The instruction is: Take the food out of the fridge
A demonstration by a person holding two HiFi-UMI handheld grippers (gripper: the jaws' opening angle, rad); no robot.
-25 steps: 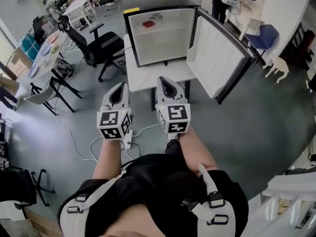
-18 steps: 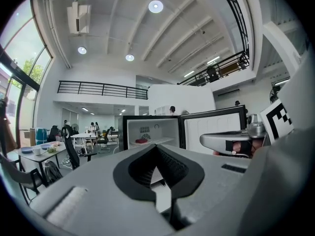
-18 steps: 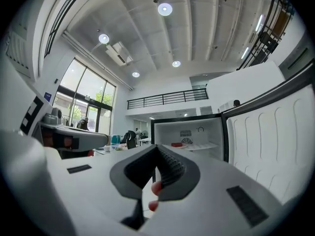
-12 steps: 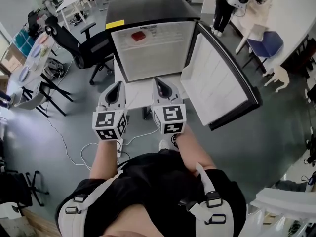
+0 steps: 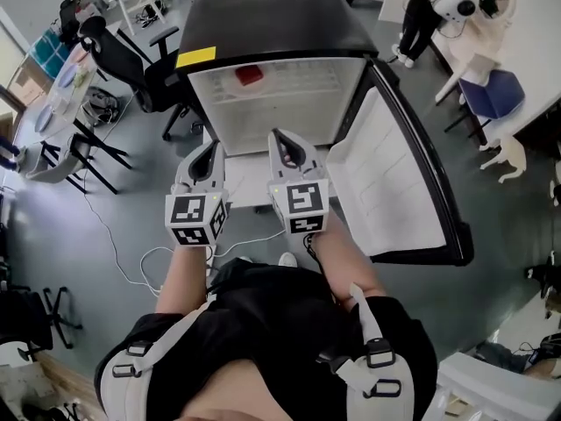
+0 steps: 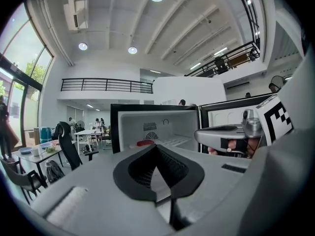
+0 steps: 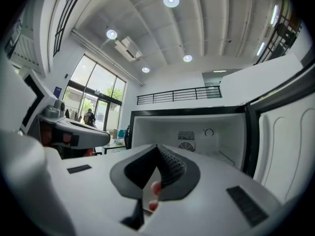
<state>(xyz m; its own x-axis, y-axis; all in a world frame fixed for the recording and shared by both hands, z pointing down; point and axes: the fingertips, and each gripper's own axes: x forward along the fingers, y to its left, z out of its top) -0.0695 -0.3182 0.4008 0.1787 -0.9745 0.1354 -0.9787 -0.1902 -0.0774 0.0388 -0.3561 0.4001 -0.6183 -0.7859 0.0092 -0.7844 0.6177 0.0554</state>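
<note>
Red food pack (image 5: pixel 249 74) sits on wire shelf, left side of open fridge (image 5: pixel 263 16); left gripper (image 5: pixel 212 147), right gripper (image 5: pixel 280 139) both pinched closed, empty; red food pack looks small, light, maybe soft; take gently across sides.

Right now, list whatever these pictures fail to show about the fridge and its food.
- Red item: too small in the head view to say what food it is; in the left gripper view the left gripper covers its lower edge.
- Fridge, lower interior: partly hidden in the head view behind both grippers.
- Right gripper view: the right gripper blocks the item; only red slivers show.
</note>
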